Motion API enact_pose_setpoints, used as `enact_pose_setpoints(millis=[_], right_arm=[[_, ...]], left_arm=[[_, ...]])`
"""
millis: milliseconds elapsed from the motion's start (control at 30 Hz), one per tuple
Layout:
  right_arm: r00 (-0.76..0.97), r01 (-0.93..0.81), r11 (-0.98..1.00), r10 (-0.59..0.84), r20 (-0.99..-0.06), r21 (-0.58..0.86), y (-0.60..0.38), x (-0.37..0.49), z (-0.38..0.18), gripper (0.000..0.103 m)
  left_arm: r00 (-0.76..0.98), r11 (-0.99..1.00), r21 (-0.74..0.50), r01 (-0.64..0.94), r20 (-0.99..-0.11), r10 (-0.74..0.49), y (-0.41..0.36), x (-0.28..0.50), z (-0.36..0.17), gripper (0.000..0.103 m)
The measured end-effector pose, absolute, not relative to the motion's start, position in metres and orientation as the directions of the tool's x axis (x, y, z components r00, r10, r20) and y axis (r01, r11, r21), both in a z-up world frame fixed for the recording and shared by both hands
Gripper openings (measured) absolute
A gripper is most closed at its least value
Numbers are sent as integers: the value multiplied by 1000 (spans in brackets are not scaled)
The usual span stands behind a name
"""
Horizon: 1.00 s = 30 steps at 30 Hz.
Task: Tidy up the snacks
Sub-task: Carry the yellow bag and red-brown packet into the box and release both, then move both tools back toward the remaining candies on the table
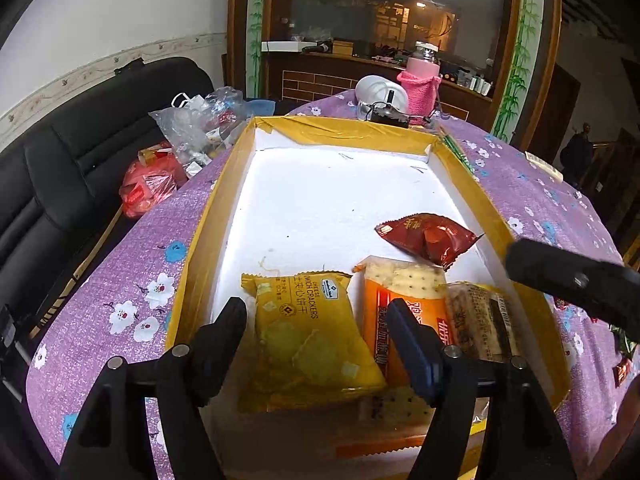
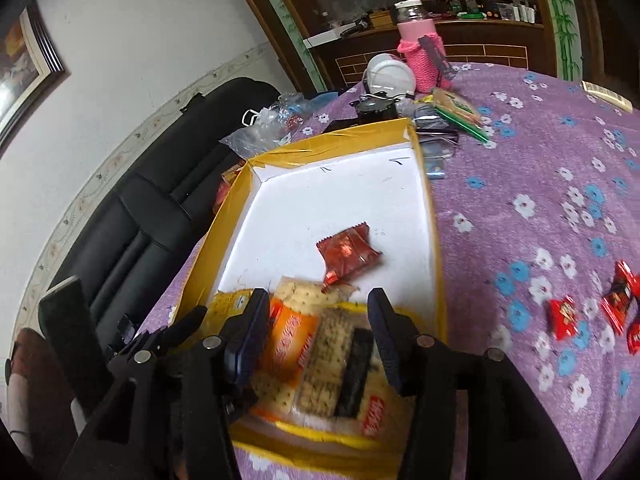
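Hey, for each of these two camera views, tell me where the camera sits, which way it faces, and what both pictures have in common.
Left wrist: sits on the left gripper, facing down along its open fingers into the box at the yellow cracker pack; the right gripper's finger shows at right.
Right wrist: sits on the right gripper, fingers apart above the orange cracker packs; small red packets lie on the cloth.
Shared: box, red snack bag, pink bottle.

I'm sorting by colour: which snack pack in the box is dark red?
The crinkled foil packet, lying alone toward the box's middle; the yellow and orange cracker packs crowd its near end.
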State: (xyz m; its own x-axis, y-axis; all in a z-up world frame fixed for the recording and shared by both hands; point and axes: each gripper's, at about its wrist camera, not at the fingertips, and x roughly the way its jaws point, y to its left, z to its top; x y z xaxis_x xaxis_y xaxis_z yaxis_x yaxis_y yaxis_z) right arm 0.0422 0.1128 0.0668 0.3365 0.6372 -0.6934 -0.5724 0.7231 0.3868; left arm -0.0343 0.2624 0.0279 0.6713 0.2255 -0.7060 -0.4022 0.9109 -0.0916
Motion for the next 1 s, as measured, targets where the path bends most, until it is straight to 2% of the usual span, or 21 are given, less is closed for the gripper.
enact_pose_setpoints(millis=[267,567,733,900,1000], right_arm=[[378,-509,736,657,-652,446,47,46,84,50],[545,-331,817,574,-611,472,-58,69,94,50],[589,-224,831,532,-608,509,-113,80,87,45],[626,-105,829,484,-612,549,-168,85,78,45],[638,-18,812,458,-619,583,-199,88,67,44]], left_arm=[[712,921,-114,-373,-672,205,255,-42,43,76],[745,953,-96,-289,-648,161,222,-40,70,76],[733,977,-130,-171,-680,38,190,-24,82,76],[652,972,-233,-8,-739,-172,144,6,86,76],[601,967,-253,41,-767,-226,114,26,83,75]])
